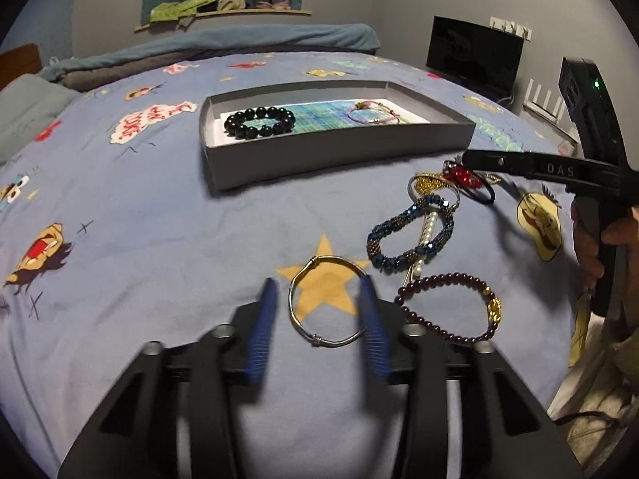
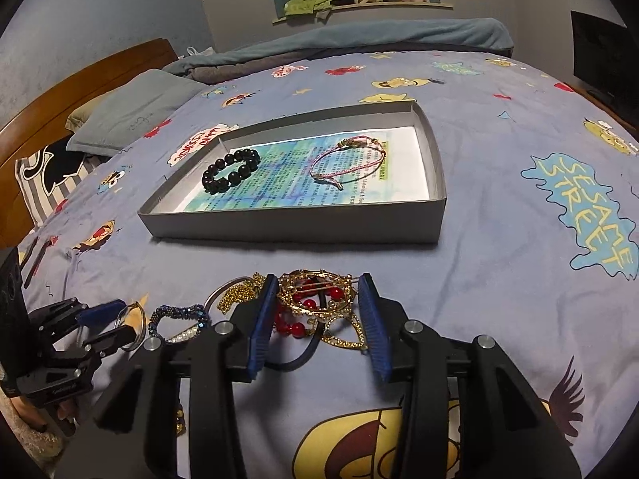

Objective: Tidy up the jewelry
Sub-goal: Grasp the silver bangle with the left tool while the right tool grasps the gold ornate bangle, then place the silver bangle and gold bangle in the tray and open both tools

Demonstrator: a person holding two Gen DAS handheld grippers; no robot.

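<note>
A silver bangle [image 1: 319, 339] lies on the blue cartoon bedspread, and my left gripper [image 1: 317, 291] is shut on it, the right pad touching its rim. My right gripper [image 2: 317, 291] is shut on an ornate gold bracelet [image 2: 315, 291] tangled with red beads [image 2: 295, 325]. A grey shallow box [image 1: 339, 155] further back holds a black bead bracelet [image 1: 259, 121] and a pink cord bracelet [image 1: 371, 115]. A blue beaded bracelet [image 1: 411, 235], a pearl strand [image 1: 425, 235] and a purple bead bracelet [image 1: 447, 307] lie loose between the grippers.
A gold chain [image 2: 239, 291] sits in the pile left of the right gripper. A hand [image 1: 591, 247] grips the right tool's handle. Pillows [image 2: 131, 119] and a wooden headboard [image 2: 80, 80] stand far left; a folded blanket [image 1: 239, 42] and a dark monitor [image 1: 473, 54] lie behind the bed.
</note>
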